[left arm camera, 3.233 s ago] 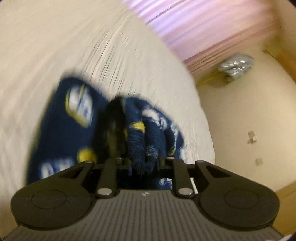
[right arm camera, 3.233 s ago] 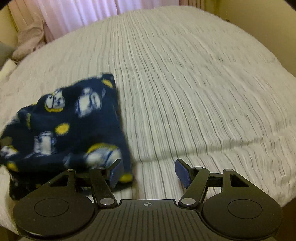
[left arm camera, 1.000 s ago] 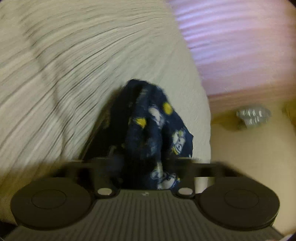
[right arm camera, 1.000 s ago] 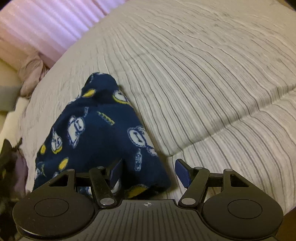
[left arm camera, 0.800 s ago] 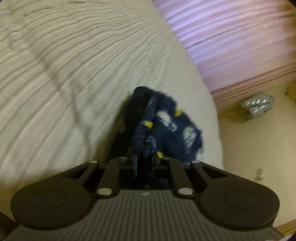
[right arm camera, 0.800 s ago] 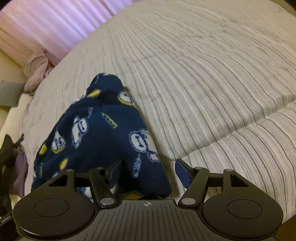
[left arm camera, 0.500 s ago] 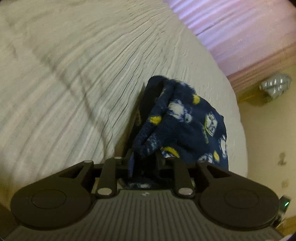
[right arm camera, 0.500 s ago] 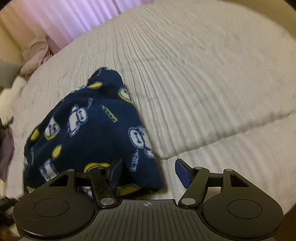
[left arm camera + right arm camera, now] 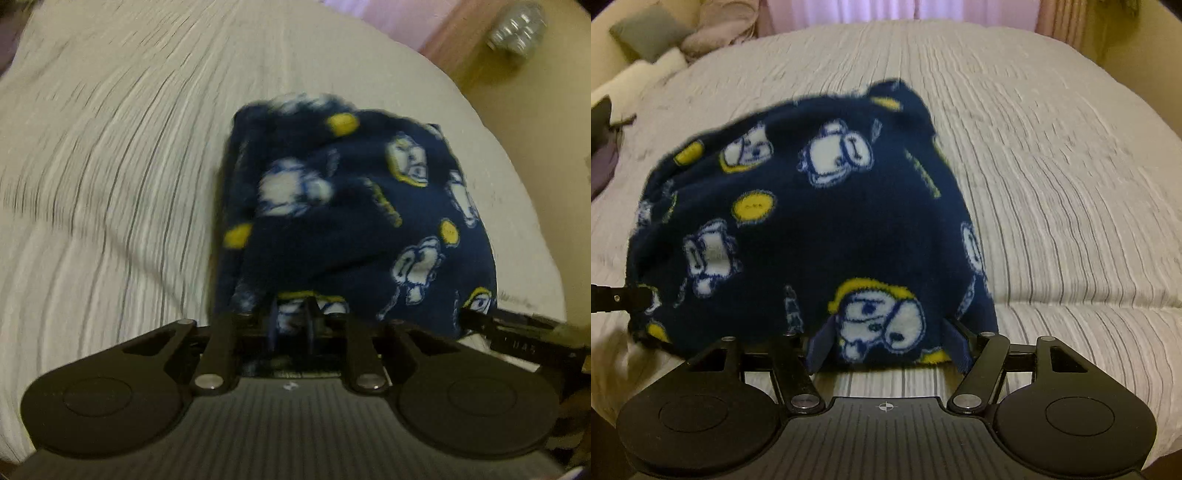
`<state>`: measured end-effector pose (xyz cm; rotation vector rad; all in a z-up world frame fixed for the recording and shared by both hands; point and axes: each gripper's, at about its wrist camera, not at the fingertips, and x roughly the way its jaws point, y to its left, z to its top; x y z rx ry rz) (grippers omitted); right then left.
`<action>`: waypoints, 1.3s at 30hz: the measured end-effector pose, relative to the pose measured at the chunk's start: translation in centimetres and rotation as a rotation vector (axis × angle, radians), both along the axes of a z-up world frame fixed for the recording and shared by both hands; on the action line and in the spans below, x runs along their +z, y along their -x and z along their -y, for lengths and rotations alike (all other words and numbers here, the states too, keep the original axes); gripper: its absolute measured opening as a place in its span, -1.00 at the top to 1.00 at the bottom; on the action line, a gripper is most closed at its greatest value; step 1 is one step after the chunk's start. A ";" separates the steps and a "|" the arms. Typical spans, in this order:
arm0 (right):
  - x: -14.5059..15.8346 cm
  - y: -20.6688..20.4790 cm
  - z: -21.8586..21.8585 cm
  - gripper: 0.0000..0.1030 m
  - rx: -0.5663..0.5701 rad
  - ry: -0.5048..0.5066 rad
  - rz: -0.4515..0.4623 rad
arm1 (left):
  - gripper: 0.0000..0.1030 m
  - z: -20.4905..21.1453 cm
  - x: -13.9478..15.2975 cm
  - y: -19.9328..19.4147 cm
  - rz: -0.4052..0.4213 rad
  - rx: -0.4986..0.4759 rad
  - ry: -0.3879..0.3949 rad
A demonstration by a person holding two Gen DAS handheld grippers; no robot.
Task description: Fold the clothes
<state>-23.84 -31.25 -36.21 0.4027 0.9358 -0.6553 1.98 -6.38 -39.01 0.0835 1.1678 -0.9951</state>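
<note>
A navy fleece garment (image 9: 362, 206) with white cartoon figures and yellow spots lies bunched on the striped bedspread (image 9: 110, 184). My left gripper (image 9: 291, 321) is shut on the garment's near edge. In the right wrist view the garment (image 9: 812, 221) fills the middle, its near hem between the spread fingers of my right gripper (image 9: 886, 347), which is open. The left gripper's tip (image 9: 617, 295) shows at the garment's left edge.
The bed (image 9: 1052, 166) stretches back to pink curtains (image 9: 905, 9). Pillows and pale bedding (image 9: 661, 40) lie at the back left, dark cloth (image 9: 604, 147) at the left edge. A cream wall (image 9: 535, 92) and a silvery object (image 9: 517, 26) stand beyond the bed.
The left gripper has swung round with the garment edge, laying the garment flatter on the bed. The right gripper has moved so the near hem now sits between its open fingers.
</note>
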 end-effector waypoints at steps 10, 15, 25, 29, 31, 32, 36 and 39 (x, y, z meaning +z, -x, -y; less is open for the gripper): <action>1.8 -0.3 0.9 -0.27 -0.143 -0.134 -0.073 | 0.70 2.3 3.9 -0.6 -0.014 -0.050 -0.182; 6.4 -0.3 0.5 -0.28 -0.099 -0.172 -0.069 | 0.58 2.8 7.6 0.9 0.062 -0.089 -0.299; 11.9 1.1 0.3 -0.28 -0.037 -0.199 -0.069 | 0.46 3.6 12.9 5.4 0.110 -0.025 -0.261; 13.7 2.1 0.2 -0.28 0.002 -0.172 -0.035 | 0.44 4.0 14.6 7.2 0.142 -0.023 -0.227; 14.4 2.6 0.2 -0.28 0.015 -0.159 -0.013 | 0.43 4.4 15.2 7.8 0.160 -0.017 -0.216; 14.5 2.8 0.3 -0.28 0.013 -0.156 -0.007 | 0.43 4.6 15.5 7.9 0.167 -0.012 -0.212; 15.2 3.3 0.8 -0.28 -0.002 -0.156 0.010 | 0.43 5.3 16.7 7.7 0.178 -0.007 -0.175; 15.9 3.0 1.0 -0.28 -0.012 -0.151 0.019 | 0.41 5.8 17.7 6.5 0.193 -0.014 -0.154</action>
